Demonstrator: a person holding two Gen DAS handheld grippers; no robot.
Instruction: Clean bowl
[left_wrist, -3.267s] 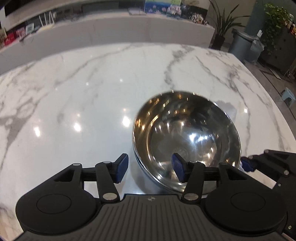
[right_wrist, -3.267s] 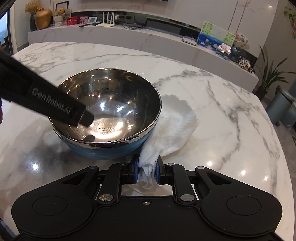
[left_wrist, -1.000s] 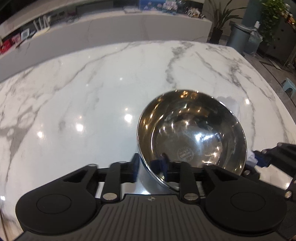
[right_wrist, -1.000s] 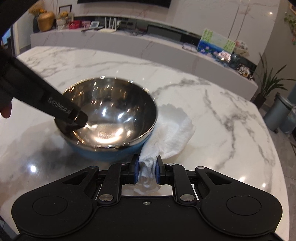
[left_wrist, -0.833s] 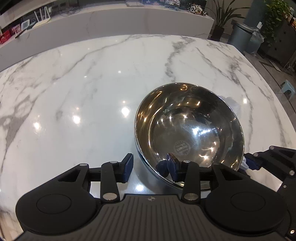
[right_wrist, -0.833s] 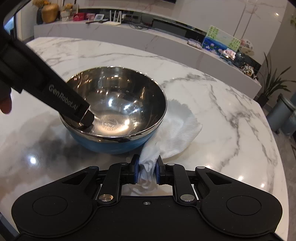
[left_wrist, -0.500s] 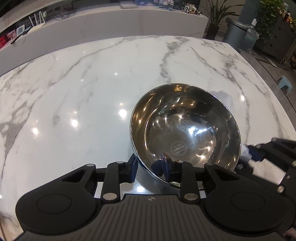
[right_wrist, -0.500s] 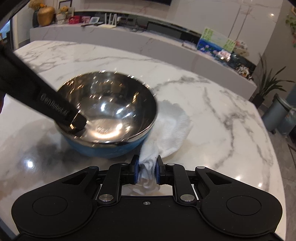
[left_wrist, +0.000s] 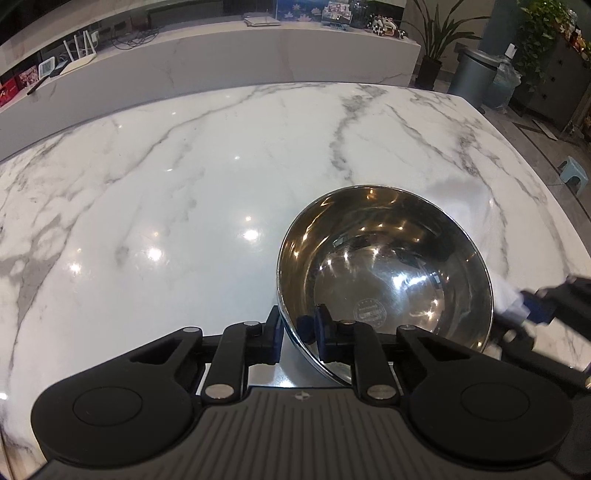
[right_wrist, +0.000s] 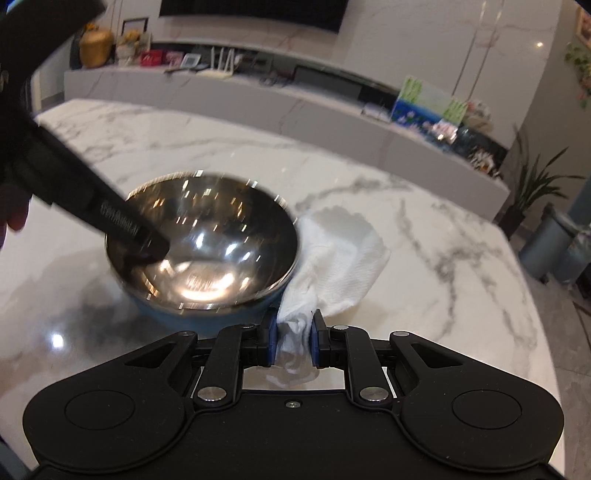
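A steel bowl (left_wrist: 384, 273) with a blue outside sits on the white marble table (left_wrist: 184, 192), tilted. My left gripper (left_wrist: 297, 328) is shut on the bowl's near rim, one finger inside and one outside. In the right wrist view the bowl (right_wrist: 207, 243) is blurred, and the left gripper (right_wrist: 147, 247) reaches in from the left. My right gripper (right_wrist: 291, 341) is shut on a white paper towel (right_wrist: 340, 262), which hangs against the bowl's right side. The right gripper also shows at the right edge of the left wrist view (left_wrist: 535, 312).
A long marble counter (right_wrist: 295, 107) with small items runs behind the table. A grey bin (left_wrist: 469, 75) and plants stand on the floor past the table's far right corner. The table's right edge (left_wrist: 561, 206) is close to the bowl.
My left gripper closed from open onto the bowl's rim. The bowl has shifted and tilted slightly. The right gripper, still holding the towel, has lifted and moved a little.
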